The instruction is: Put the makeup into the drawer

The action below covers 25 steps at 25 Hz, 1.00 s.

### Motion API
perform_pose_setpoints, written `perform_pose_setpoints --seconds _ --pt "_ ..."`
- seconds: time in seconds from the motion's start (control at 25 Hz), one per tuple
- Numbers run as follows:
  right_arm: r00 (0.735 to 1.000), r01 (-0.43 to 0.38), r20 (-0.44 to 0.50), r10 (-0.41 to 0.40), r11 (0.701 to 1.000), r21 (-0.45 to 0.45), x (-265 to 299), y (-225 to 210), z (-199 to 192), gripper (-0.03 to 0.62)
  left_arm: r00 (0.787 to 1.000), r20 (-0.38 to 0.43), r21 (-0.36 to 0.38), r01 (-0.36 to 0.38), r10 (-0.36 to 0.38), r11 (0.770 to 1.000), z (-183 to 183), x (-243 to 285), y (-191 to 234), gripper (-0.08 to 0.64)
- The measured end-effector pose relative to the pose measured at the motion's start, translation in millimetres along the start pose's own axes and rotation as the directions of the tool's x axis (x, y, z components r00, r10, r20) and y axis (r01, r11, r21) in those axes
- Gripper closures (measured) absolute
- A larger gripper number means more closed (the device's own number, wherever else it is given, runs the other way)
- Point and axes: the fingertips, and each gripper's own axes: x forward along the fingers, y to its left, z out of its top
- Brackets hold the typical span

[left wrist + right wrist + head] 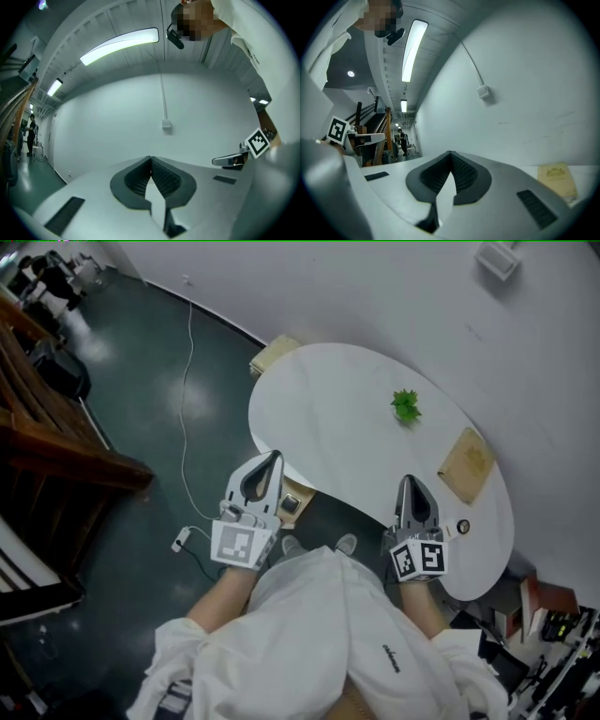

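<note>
Entry: left gripper [277, 455], right gripper [407, 479]. I held both pressed together, empty, by the table [328, 427] edge. A small round thing [463, 527] lay near a wooden box [467, 465].

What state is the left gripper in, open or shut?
Shut: the left gripper has its tips touching, nothing between them.

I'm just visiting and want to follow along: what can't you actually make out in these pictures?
- Small round item, head view: too small to tell if it is makeup.
- Tan box, head view: seen from above only, so a drawer cannot be told.
- Space under the white table, head view: hidden by its top.
</note>
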Motion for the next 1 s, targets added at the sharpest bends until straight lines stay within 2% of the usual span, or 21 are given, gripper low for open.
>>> perform_pose_setpoints --seconds 0.12,0.28,1.0 --pt "0.999 0.029 0.037 -0.029 1.000 -0.002 -11 -13 15 0.575 0.999 0.026 0.041 -0.020 0.019 0.999 8 -7 3 0.534" --pt "0.997 0.046 0.059 -0.045 0.999 -0.003 -21 -22 23 0.575 0.999 0.022 0.068 -0.033 0.032 0.997 7 -11 2 0.534" --pt "0.999 0.031 0.032 -0.031 1.000 0.002 -36 -18 12 0.575 0.999 0.022 0.081 -0.025 0.024 0.996 6 -20 -19 0.534"
